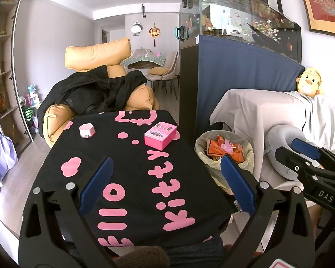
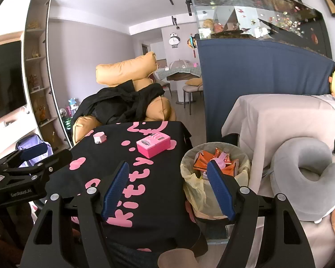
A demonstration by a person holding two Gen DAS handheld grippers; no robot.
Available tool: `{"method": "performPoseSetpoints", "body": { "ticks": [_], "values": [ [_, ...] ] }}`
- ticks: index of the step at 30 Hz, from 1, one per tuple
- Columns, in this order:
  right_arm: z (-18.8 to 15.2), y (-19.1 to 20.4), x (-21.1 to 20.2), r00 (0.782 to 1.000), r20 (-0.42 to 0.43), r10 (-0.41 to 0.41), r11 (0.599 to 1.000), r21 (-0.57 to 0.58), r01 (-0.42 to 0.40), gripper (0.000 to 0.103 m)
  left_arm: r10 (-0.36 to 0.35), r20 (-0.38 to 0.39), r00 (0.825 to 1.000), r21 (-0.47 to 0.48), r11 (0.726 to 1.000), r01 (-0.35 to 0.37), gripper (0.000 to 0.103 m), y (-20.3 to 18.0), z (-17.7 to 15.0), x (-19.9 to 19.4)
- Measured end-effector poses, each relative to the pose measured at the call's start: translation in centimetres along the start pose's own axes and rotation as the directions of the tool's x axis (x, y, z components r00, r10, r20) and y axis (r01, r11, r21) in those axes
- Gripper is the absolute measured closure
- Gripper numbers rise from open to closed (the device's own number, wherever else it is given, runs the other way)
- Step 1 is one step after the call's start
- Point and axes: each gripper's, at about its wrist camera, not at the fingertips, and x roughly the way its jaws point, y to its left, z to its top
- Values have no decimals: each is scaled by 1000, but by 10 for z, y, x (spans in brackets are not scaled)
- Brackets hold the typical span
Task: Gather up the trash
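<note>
A small bin with a yellow liner (image 1: 214, 156) stands on the floor right of the table and holds orange and pink wrappers (image 1: 225, 148); it also shows in the right wrist view (image 2: 189, 174). My left gripper (image 1: 167, 167) is open and empty above the black cloth-covered table (image 1: 127, 160). My right gripper (image 2: 167, 174) is open and empty over the table's right edge, its right finger in front of the bin. The right gripper also shows at the right of the left wrist view (image 1: 310, 149). A pink box (image 1: 159, 135) and a small pink-white case (image 1: 87, 131) lie on the table.
An orange beanbag with a black jacket (image 1: 96, 93) sits behind the table. A sofa under a white sheet (image 2: 279, 116) with a grey neck pillow (image 2: 308, 174) is at the right. A fish tank on a blue-draped cabinet (image 1: 234, 71) stands behind the bin.
</note>
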Motion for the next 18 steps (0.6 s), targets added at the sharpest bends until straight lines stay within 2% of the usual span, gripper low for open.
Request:
{"method": "performPoseSetpoints", "body": {
  "ticks": [18],
  "values": [
    [0,-1,0,1000,-8,4,1000,7,-4,35,1,-4,1000,0,1000,-1,10,1,-3,0]
  ]
}}
